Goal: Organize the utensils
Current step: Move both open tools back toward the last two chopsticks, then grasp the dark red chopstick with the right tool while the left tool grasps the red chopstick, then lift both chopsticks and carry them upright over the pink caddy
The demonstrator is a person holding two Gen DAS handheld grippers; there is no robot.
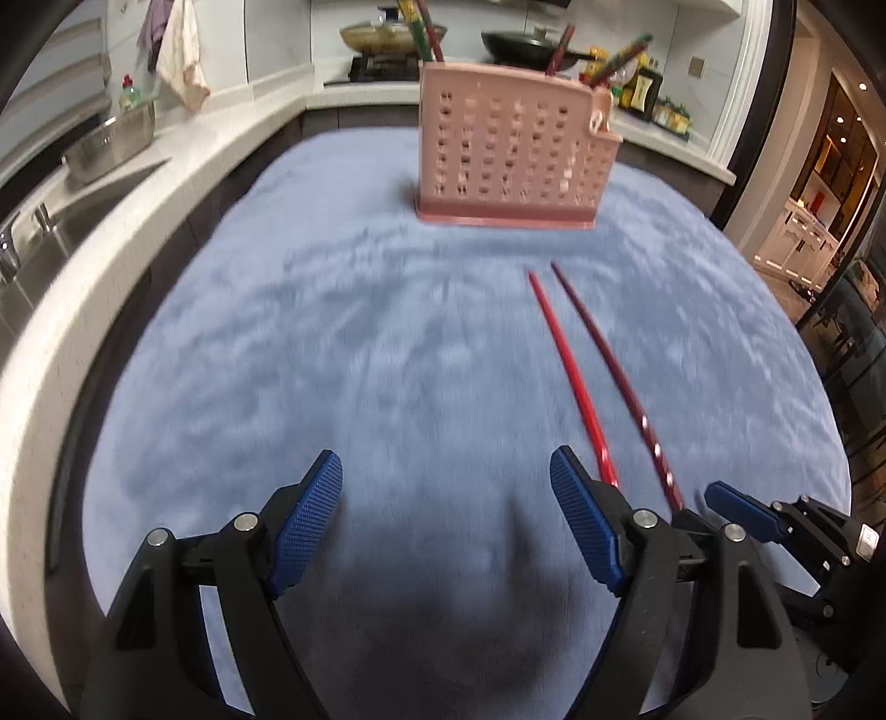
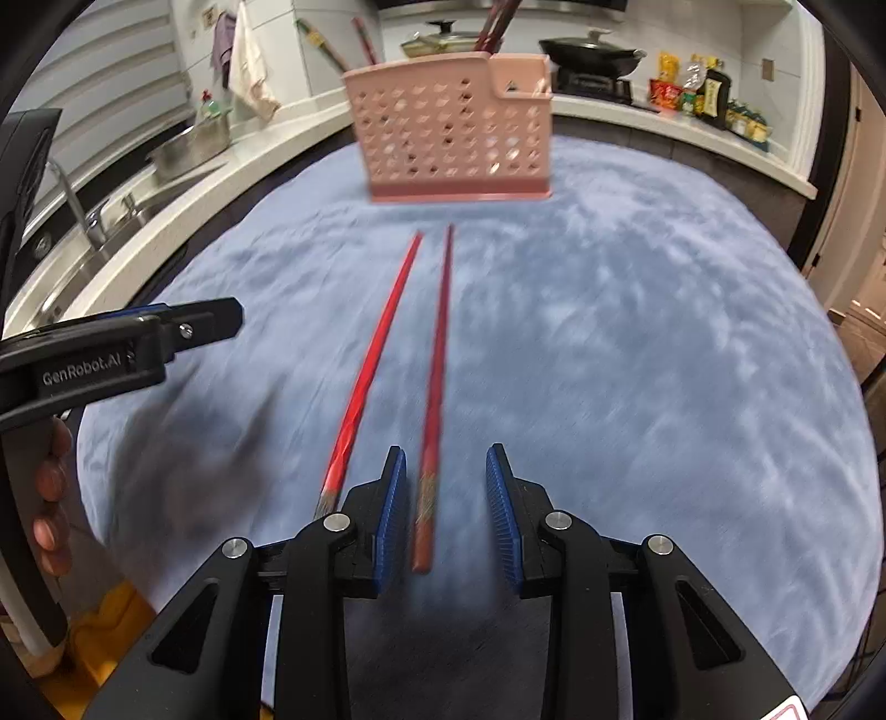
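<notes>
Blue cloth (image 1: 387, 343) with pink holder (image 2: 454, 133) far; dark chopstick (image 2: 434, 387) between the spread right gripper (image 2: 446, 471) fingers, red chopstick (image 2: 371, 365) just left. Left gripper (image 1: 446, 476) spread, empty; only the right view shows the dark chopstick's near end

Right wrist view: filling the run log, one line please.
right gripper: open, straddling darker chopstick | left gripper: open, empty | holder: upright

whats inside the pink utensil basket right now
Several chopsticks stick up out of the pink utensil basket, dark red and patterned ones. Their lower ends are hidden behind its perforated wall, so the exact count is unclear.
</notes>
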